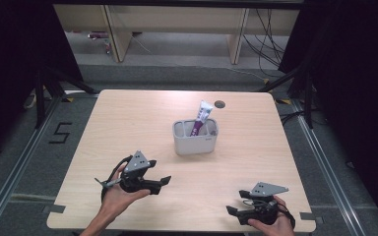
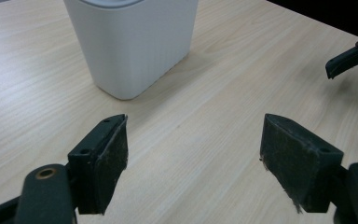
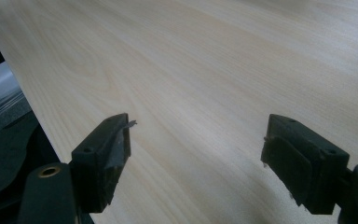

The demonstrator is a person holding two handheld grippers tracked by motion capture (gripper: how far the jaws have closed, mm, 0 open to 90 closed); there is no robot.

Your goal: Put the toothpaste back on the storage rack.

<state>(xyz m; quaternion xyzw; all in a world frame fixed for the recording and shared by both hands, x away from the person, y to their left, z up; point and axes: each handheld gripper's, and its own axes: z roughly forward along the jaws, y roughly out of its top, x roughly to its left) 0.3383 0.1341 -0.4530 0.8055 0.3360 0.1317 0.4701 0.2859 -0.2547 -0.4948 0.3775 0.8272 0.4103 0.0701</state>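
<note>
Both claws gaped wide, empty. White holder [image 1: 195, 136] with toothpaste tube [image 1: 200, 118] stood at 1 o'clock of left claw [image 1: 165, 183], apart; right claw [image 1: 232, 212] over bare bench [image 1: 128, 118].

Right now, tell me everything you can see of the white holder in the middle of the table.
The white holder is a rounded-corner bin, plastic by its look, with plain smooth walls and a grey-looking rim. It stands upright and open-topped near the middle of the wooden table; an inner divider seems to split it in two. A white and purple tube stands in it, leaning and poking above the rim. Neither gripper touches it; the left gripper is nearer.
</note>
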